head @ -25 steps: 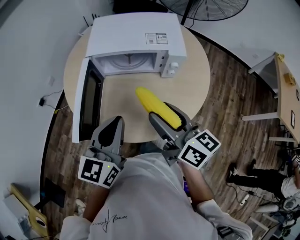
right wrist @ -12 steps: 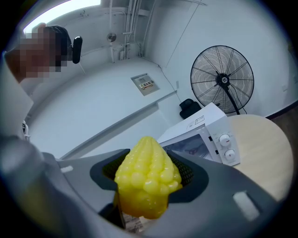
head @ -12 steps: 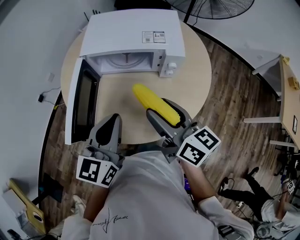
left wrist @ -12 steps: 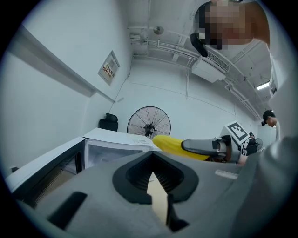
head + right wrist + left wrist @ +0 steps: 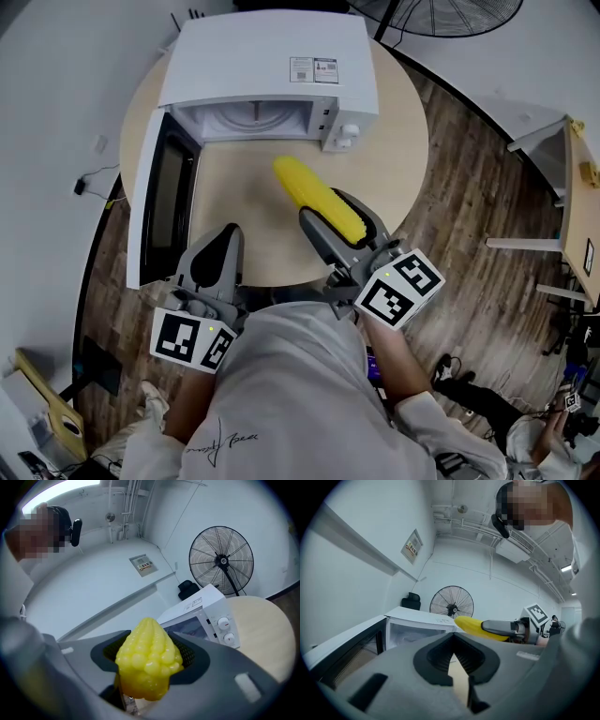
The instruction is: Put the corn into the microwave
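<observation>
My right gripper (image 5: 328, 212) is shut on a yellow corn cob (image 5: 315, 192) and holds it level over the round wooden table (image 5: 396, 169), its tip pointing at the white microwave (image 5: 267, 66). The microwave's door (image 5: 155, 202) hangs open to the left, and the cavity (image 5: 253, 117) shows. In the right gripper view the corn (image 5: 149, 660) fills the jaws, with the microwave (image 5: 206, 616) ahead. My left gripper (image 5: 225, 239) is shut and holds nothing, at the table's near edge beside the door. The left gripper view shows the corn (image 5: 471, 625) to the right of its jaws.
A black floor fan (image 5: 441, 14) stands behind the table at the far right. A light-coloured desk (image 5: 577, 187) is at the right edge over the wood floor. Bare tabletop lies between the corn and the microwave's opening.
My right gripper has carried the corn a little nearer the microwave's opening. The left gripper has edged forward along the open door.
</observation>
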